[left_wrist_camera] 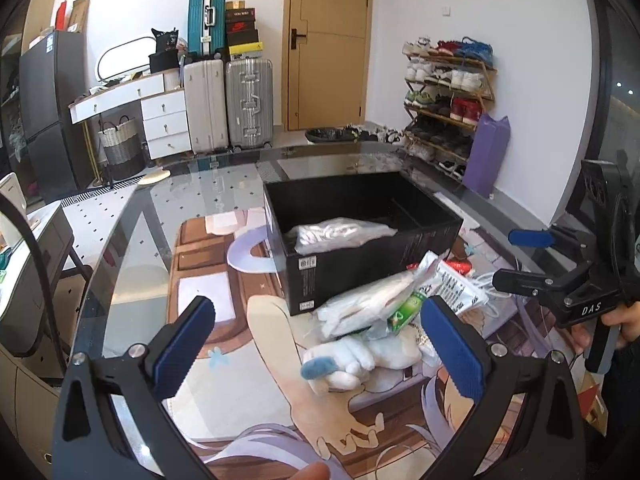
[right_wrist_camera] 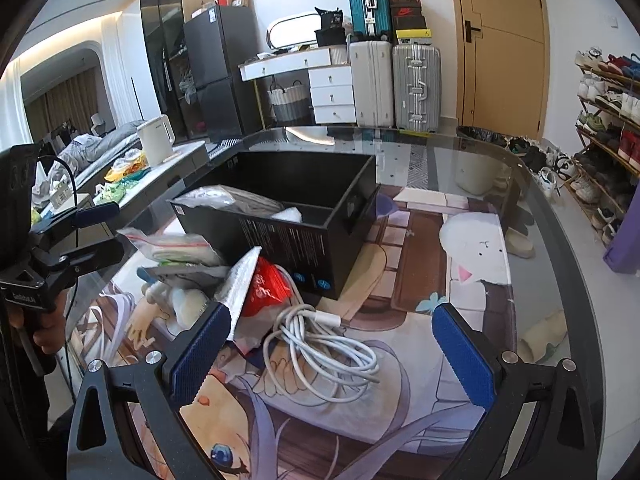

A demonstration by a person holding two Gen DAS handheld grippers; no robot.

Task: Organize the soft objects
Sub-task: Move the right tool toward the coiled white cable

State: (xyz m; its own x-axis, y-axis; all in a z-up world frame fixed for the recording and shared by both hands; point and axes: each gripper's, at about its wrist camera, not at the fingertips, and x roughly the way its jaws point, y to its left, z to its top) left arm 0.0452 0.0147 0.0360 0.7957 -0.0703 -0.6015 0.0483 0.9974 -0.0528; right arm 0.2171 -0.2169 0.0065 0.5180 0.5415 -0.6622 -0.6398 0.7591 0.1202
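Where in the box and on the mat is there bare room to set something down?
Free: the black box compartment behind the divider, and the mat right of the white cable. Crowded: the front compartment holding a clear bag, and the pile before the box.

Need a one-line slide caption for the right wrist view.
Open right gripper hovers over a coiled white cable beside the black box on the glass table.

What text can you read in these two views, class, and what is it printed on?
"DAS": right gripper body.
Black box labels: too small to read.
Red packet characters: blurred.
Stacked shoeboxes: unreadable.
Left gripper body lettering: too blurred to read.
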